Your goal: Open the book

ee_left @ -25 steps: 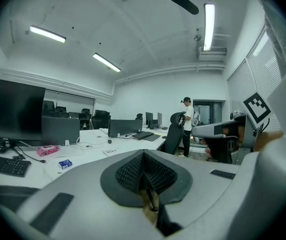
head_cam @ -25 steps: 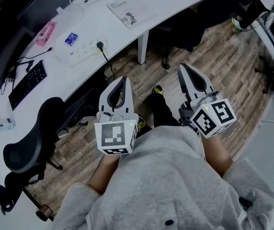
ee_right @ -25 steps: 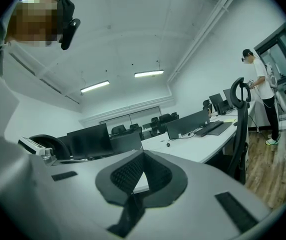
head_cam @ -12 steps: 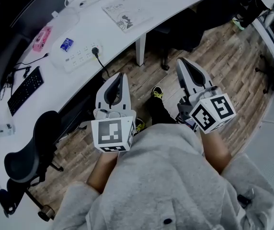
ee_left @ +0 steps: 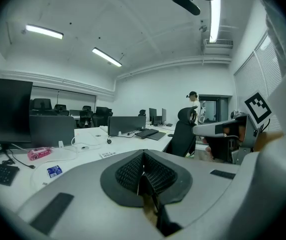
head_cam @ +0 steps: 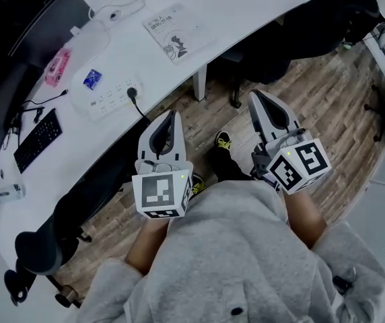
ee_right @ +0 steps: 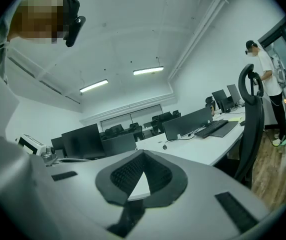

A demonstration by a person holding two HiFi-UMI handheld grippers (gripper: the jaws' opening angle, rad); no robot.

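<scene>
Head view: closed book [head_cam: 179,29] lies on desk [head_cam: 243,4].

Nothing really legible here. The thin white book [head_cam: 179,29] lying on the long white desk [head_cam: 236,9] has dark print and a small drawing on its cover, but it's way too tiny to read.

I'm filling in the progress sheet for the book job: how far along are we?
Done: nothing yet; the book lies closed on the white desk. In hand: nothing gripped; the left gripper and right gripper are both shut and empty, held over the floor short of the desk. Left: reach the book, catch its cover and turn it open.
</scene>
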